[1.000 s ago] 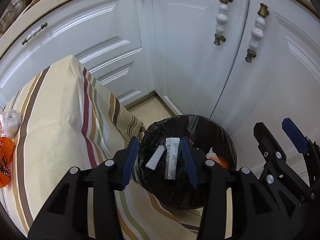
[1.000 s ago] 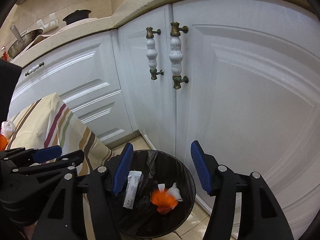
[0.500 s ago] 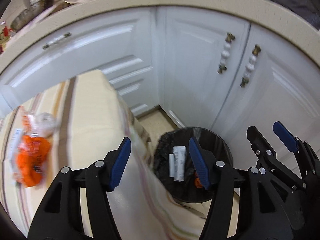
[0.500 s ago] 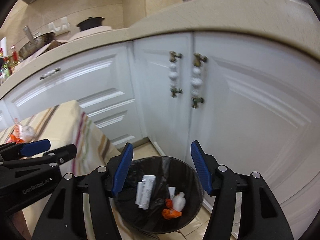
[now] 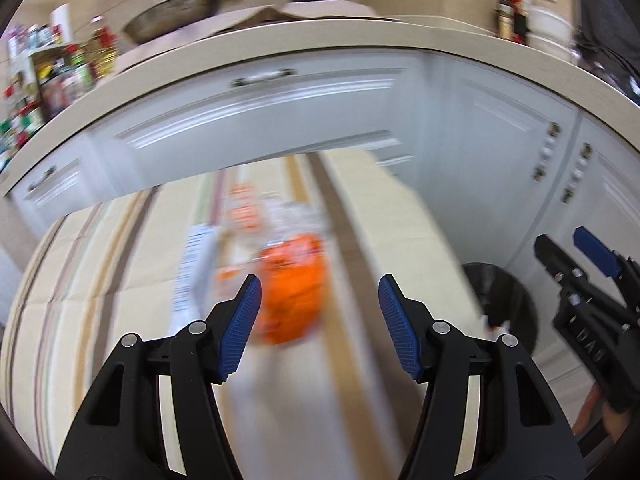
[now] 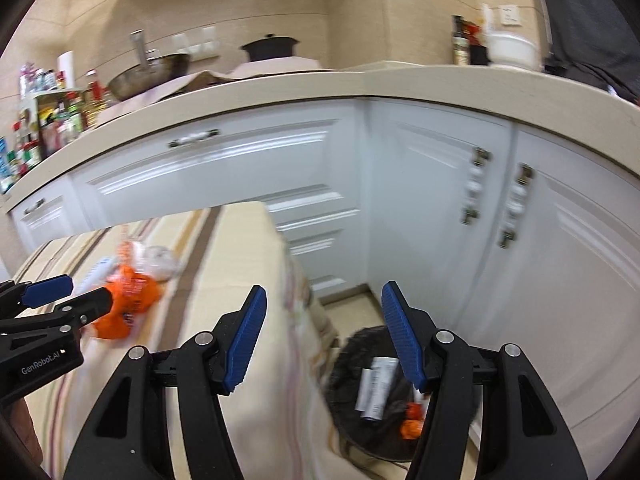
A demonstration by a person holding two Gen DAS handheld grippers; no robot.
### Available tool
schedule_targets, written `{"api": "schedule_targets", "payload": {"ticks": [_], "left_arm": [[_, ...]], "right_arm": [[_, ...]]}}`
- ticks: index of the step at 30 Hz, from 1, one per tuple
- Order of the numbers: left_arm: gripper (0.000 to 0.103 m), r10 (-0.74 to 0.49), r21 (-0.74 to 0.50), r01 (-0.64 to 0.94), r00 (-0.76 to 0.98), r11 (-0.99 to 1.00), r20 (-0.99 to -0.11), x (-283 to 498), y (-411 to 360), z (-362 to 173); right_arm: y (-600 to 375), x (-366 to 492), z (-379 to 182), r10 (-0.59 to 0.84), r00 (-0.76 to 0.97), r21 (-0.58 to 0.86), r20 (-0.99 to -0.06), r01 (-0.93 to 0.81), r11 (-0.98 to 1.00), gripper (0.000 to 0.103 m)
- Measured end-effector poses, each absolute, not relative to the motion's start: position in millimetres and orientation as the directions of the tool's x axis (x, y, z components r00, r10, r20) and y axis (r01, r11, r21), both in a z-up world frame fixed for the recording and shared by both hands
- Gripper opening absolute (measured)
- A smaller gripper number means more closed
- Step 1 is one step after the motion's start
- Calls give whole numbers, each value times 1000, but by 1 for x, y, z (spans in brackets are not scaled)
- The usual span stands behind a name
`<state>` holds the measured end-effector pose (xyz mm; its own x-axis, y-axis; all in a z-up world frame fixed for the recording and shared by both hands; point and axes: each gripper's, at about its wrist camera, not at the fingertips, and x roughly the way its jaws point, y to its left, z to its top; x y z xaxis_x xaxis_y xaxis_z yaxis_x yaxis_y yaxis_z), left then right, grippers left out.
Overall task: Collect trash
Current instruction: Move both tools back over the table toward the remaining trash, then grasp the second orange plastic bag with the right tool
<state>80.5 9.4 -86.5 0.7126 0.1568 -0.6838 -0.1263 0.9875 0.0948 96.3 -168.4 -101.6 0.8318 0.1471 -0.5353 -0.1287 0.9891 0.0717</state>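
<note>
Two hand-held grippers hang over a table (image 5: 400, 216) draped in a cream cloth with coloured stripes, set against white kitchen cabinets (image 6: 248, 168). The left hand-held gripper (image 5: 320, 320) has its blue-padded jaws apart with nothing between them, and looks down on a small heap of trash lying on the cloth: an orange wrapper (image 5: 292, 288), what seems to be a pale crumpled wad (image 6: 160, 262) just behind it, and a white printed slip (image 5: 192, 264) beside it, all smeared by motion blur. The right hand-held gripper (image 6: 322, 338) also has its jaws apart and empty, and sits over the table's edge. Below that edge, on the tiled floor in the corner of the cabinets, stands a round bin lined with a black bag (image 6: 356, 344). Inside it lie white packets (image 6: 374, 388) and an orange scrap (image 6: 412, 420). In the right wrist view the left tool enters from the left, its tips near the orange wrapper. Pans, bottles and a white bowl line the worktop above the cabinets.
</note>
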Motion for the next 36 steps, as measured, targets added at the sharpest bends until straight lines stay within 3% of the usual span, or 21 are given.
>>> {"api": "schedule_targets", "payload": {"ticks": [20, 36], "left_arm": [[59, 389, 113, -444, 602, 889, -697, 29, 183, -103], [59, 387, 74, -493, 571, 867, -724, 23, 225, -118]], "right_arm": [[-24, 100, -101, 300, 755, 5, -582, -366, 930, 59], [11, 112, -122, 289, 688, -5, -666, -392, 920, 61]]}}
